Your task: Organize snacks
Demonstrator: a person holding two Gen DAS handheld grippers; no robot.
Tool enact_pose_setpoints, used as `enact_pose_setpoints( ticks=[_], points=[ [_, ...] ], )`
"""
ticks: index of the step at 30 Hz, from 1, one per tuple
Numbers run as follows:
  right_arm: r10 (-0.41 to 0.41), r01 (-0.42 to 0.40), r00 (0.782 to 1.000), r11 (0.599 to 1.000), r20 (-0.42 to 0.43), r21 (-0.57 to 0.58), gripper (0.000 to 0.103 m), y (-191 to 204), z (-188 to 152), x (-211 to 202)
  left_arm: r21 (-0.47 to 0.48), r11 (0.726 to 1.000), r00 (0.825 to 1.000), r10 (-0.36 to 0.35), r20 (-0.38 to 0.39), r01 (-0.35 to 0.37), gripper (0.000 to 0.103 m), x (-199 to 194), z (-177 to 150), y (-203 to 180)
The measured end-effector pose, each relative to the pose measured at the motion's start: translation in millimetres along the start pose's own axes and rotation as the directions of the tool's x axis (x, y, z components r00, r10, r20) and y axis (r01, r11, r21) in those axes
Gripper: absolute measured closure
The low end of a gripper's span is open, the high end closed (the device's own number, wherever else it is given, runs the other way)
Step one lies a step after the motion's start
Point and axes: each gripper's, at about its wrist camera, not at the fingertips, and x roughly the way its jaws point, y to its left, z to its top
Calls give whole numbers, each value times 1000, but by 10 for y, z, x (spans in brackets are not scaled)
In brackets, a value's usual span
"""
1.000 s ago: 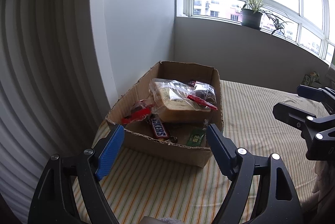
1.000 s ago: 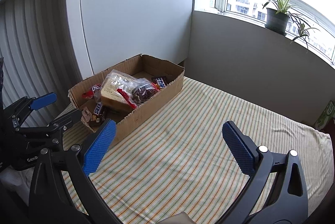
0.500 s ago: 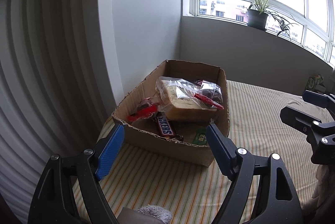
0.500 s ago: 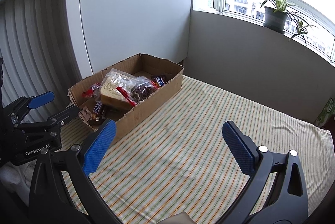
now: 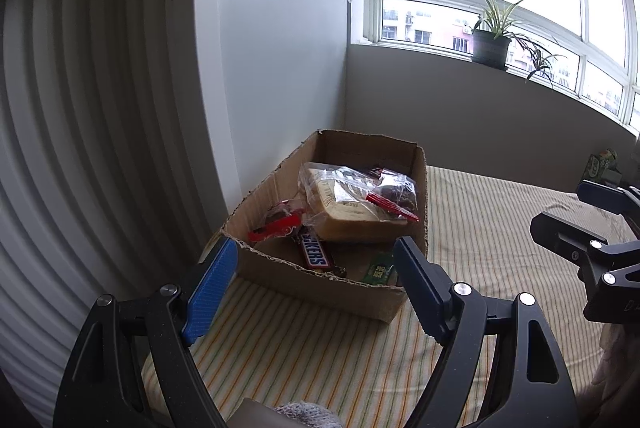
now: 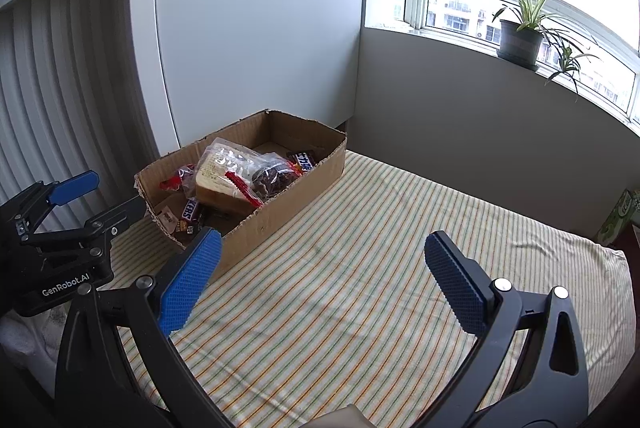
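An open cardboard box (image 5: 344, 286) stands on the striped cloth at the wall; it also shows in the right wrist view (image 6: 280, 211). In it lie a bagged bread slice (image 5: 344, 203), a bagged brown cake (image 5: 396, 193), a Snickers bar (image 5: 316, 254), a red wrapper (image 5: 276, 224) and a green packet (image 5: 378, 272). My left gripper (image 5: 316, 284) is open and empty, just in front of the box's near wall. My right gripper (image 6: 320, 276) is open and empty over the bare cloth, right of the box.
The striped cloth (image 6: 380, 288) covers the surface to the right of the box. White slatted panels (image 5: 80, 147) and a white wall stand left and behind. A potted plant (image 6: 520, 39) stands on the window sill. A green carton (image 6: 618, 216) is at the far right.
Both views have shifted slightly; the left gripper has drawn back a little and risen, so the box looks smaller and farther. Both grippers stay open.
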Motion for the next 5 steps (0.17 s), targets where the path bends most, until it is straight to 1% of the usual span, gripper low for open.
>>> enact_pose_setpoints(
  ticks=[5],
  points=[
    [-1,1,1000,1000,6,4,0,-9,-5,-32,11,1000,1000,12,6,-13,22,16,-22,-17]
  ],
)
